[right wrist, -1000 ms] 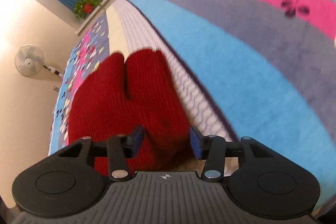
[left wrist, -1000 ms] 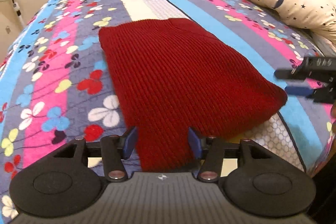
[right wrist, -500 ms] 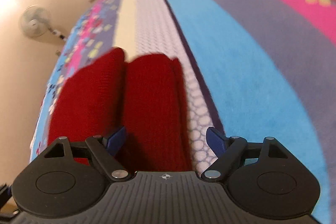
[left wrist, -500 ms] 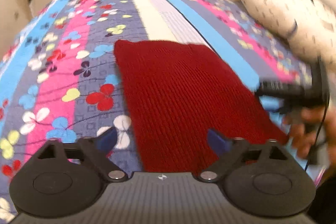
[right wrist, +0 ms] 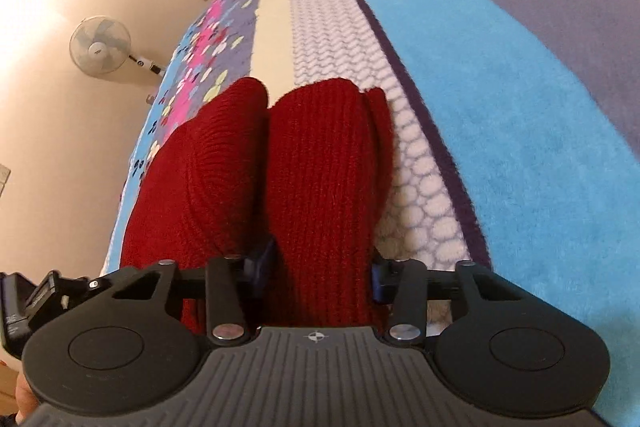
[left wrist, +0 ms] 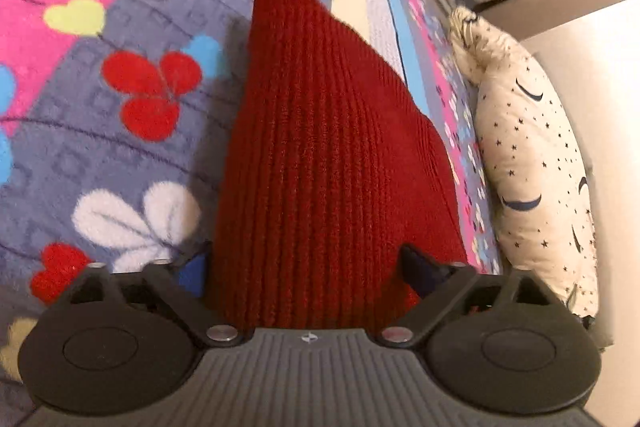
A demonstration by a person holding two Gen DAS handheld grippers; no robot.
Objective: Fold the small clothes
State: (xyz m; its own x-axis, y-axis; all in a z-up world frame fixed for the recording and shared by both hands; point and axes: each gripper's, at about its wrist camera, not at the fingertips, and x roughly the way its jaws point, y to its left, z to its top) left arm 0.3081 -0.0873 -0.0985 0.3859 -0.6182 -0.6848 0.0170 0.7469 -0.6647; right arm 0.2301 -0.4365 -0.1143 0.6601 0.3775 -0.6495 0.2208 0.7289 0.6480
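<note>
Both tongs low over the bed (left wrist: 120,131), each straddling the red knit garment (left wrist: 320,155).

Garment lies on the patterned bedspread, near edge bunched into the frames. Left tongs (left wrist: 306,267): jaws spread wide, fabric between them. Right tongs (right wrist: 318,267): narrower, pads pressed against one red fold (right wrist: 320,187); firm clamping cannot be confirmed. Star-print pillow (left wrist: 536,179) lies beyond, partly cut off.
</note>
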